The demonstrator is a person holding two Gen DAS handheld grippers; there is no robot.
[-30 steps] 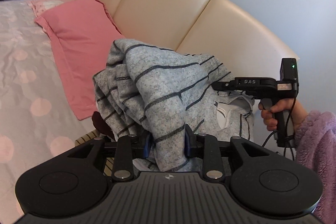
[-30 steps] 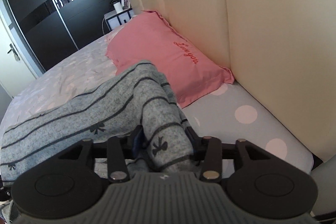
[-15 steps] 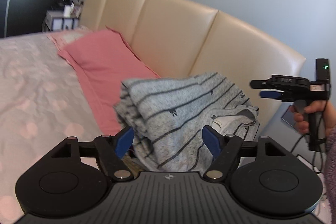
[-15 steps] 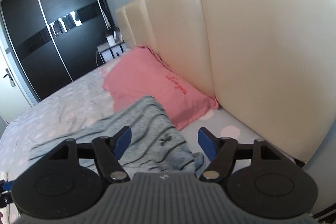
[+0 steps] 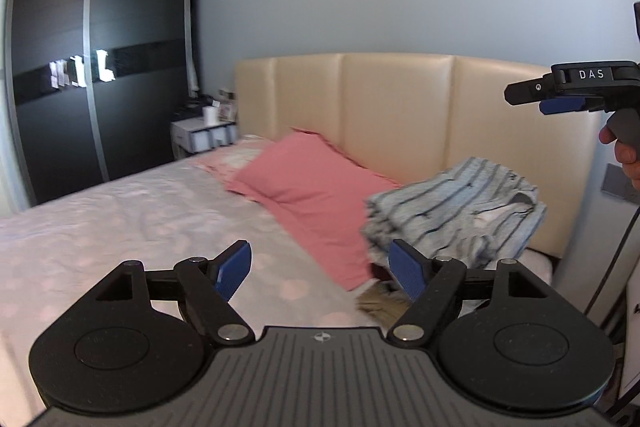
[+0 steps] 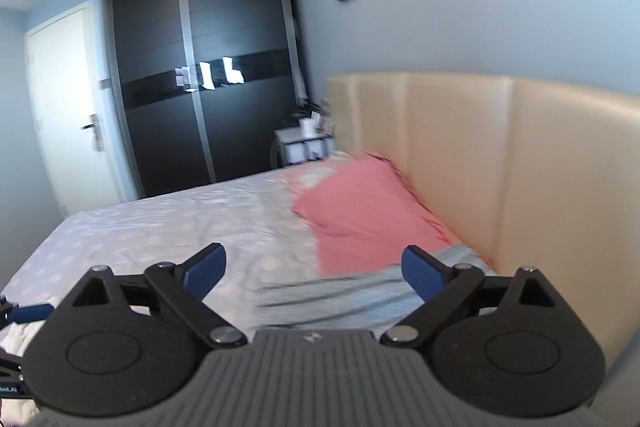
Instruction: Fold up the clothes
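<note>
The folded striped sweater (image 5: 460, 203) lies on the bed (image 5: 120, 227) at 3 o'clock. Both hand-held grippers, left (image 5: 320, 271) and right (image 6: 314, 273), have just been opening and hold nothing; other clothes are not visible.

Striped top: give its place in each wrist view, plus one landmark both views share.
Left wrist: striped top bunched at right of centre, against the headboard, beside the pink pillow.
Right wrist: low at centre right, blurred, spread on the bed between the claw fingers, below the pillow.
Shared landmark: the pink pillow.
</note>
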